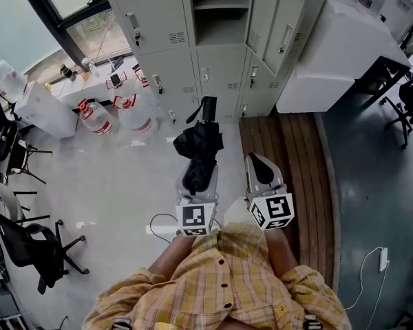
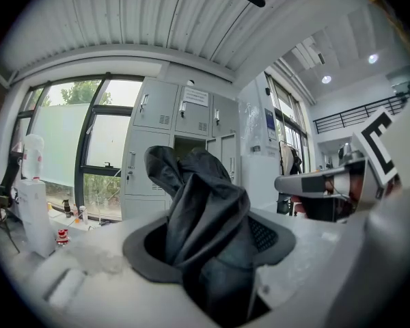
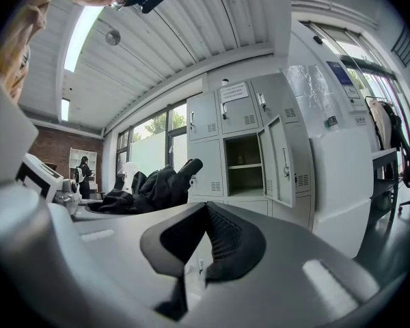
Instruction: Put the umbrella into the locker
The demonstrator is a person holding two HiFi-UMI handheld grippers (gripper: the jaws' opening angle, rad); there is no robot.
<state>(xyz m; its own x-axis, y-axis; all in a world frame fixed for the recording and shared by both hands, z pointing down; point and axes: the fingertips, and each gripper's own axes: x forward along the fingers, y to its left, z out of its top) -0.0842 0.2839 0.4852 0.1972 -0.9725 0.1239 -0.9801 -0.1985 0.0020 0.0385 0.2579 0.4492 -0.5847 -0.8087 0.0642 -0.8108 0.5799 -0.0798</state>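
Left gripper [image 1: 196, 183] is clamped on the umbrella [image 1: 199, 141], jaws spread wide around the black bundled fabric. In the left gripper view the umbrella [image 2: 203, 207] fills the gap of the left gripper [image 2: 212, 255], folds bulging out over the pads. From the head view the handle points to 12 o'clock, straight at the locker [image 1: 220, 27]. The right gripper [image 1: 261, 172] rides just beside it at 3 o'clock of the umbrella. Its jaws are together with nothing between them, and the right gripper view confirms that: right gripper [image 3: 202, 241] pads meeting at the tips, the umbrella [image 3: 157, 186] off at 9 o'clock. So where am I? I'd call the pickup done: the umbrella is off the floor and carried. The middle compartment of the locker [image 3: 244, 161] stands open, its door [image 1: 279, 23] swung out at 1 o'clock, a shelf visible inside. What's left, by my reading, is the whole approach. The locker is well apart from the tips, so I have to close that gap, feed the umbrella into the open bay and release. Shutting the door may follow, though the task doesn't ask for it.
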